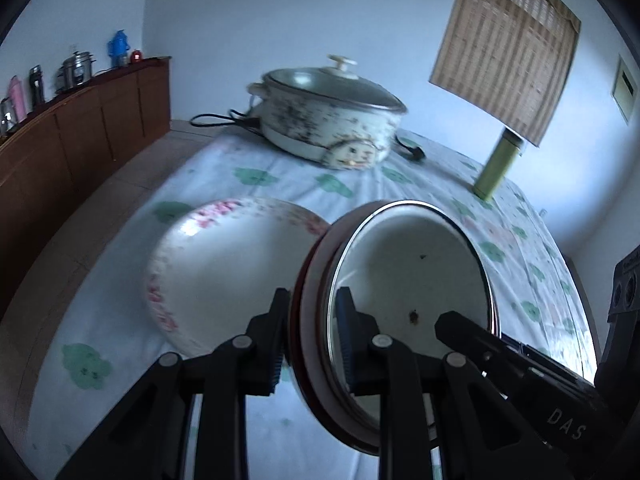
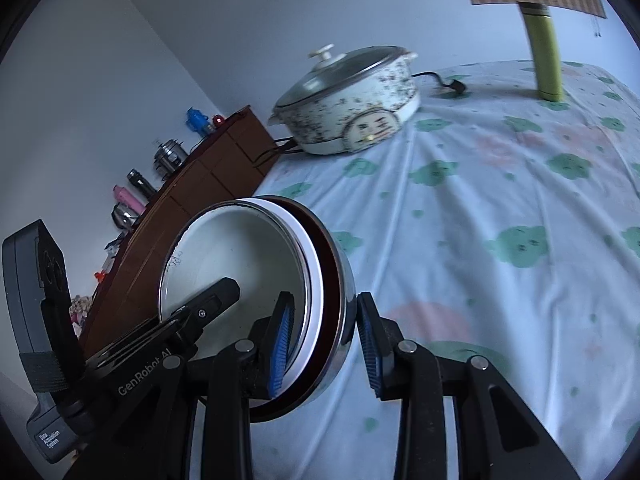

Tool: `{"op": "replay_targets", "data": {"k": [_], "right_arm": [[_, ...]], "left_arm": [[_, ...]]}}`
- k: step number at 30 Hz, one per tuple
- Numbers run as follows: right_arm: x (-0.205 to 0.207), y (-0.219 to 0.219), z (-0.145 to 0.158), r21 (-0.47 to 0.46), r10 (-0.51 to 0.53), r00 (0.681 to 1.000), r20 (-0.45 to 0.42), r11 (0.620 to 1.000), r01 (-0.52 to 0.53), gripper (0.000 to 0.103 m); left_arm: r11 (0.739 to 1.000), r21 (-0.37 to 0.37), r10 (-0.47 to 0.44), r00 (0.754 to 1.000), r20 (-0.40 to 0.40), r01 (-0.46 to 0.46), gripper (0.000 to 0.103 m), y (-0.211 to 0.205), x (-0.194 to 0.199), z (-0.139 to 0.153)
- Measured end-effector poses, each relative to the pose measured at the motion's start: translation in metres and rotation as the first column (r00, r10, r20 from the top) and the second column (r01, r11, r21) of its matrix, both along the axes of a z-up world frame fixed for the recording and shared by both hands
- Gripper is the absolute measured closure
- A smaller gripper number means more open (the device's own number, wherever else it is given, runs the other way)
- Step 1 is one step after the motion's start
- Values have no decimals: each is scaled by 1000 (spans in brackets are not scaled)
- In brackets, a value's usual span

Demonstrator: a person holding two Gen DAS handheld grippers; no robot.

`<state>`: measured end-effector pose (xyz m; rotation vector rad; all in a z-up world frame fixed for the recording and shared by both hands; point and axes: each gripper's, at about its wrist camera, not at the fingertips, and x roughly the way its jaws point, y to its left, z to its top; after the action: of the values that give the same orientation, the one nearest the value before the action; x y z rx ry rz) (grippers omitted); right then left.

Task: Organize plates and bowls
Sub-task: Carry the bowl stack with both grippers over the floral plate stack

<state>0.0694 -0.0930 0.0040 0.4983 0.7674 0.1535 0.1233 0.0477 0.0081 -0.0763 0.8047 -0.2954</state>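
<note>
Both grippers are carrying one bowl (image 1: 412, 280) between them, above the tabletop (image 1: 360, 188) and just right of the floral plate (image 1: 224, 264). Left gripper (image 1: 308, 340) is clamping the bowl's near rim, jaws narrowly parted with the wall pinched between. Right gripper (image 2: 324, 344) is gripping the opposite rim (image 2: 320, 280) the same way, one pad inside, one outside.

The bowl is riding tilted. Judgement: both hands should be moving at a matched pace, keeping the rim level enough not to twist out of either pinch, clearing the plate's edge before lowering. Risk: uneven pull could be levering the smooth steel wall loose.
</note>
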Motion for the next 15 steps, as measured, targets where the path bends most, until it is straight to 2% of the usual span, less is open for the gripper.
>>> {"op": "replay_targets", "data": {"k": [15], "right_arm": [[44, 42, 8, -16, 55, 998, 12, 998, -54, 68]], "left_arm": [[997, -19, 80, 997, 4, -80, 82, 40, 36, 5]]}}
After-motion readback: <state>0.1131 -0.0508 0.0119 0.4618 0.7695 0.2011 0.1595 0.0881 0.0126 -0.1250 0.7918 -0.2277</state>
